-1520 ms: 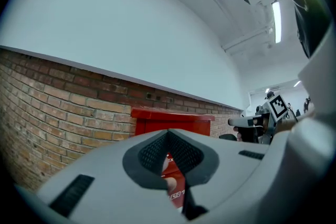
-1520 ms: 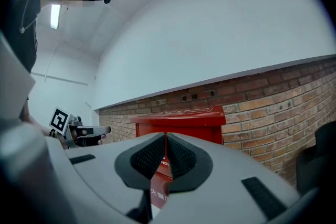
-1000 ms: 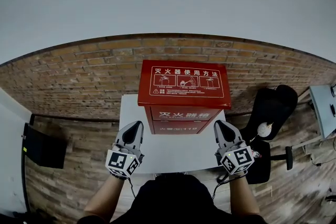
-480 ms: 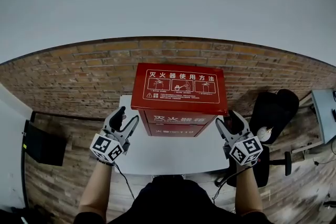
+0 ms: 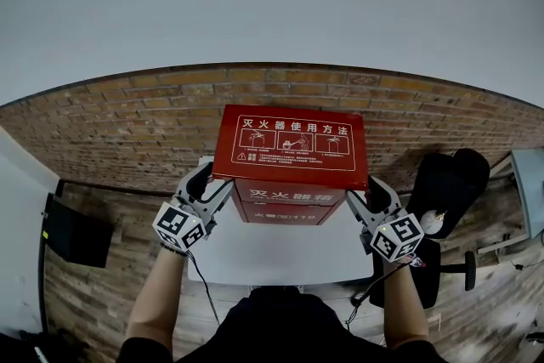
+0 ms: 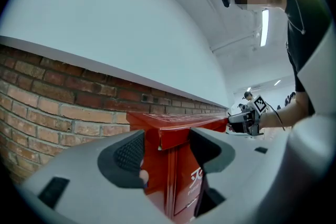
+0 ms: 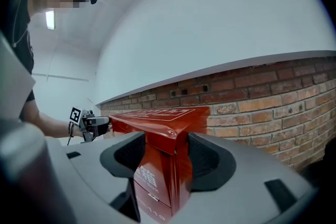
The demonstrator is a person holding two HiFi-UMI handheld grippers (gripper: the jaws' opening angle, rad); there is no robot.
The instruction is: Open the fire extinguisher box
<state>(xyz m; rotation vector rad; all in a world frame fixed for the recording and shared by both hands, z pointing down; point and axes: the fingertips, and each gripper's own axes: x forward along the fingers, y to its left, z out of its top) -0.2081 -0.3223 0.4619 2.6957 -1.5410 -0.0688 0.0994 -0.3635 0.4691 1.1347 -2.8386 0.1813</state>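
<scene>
The fire extinguisher box lid's front corners, mid-frame, have just been straddled by the left tool, its jaws opening, and the wide-open right tool. Nothing is gripped, so closing is judged next.

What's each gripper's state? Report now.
Left gripper: jaws opening, left corner of the fire extinguisher box between them, not gripped.
Right gripper: open, the box's right corner between its jaws.

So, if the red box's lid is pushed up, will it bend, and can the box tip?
The lid looks like painted sheet metal with a folded rim: probably stiff, maybe slippery. The box looks tall on its small table, so a hard push might tip it.
</scene>
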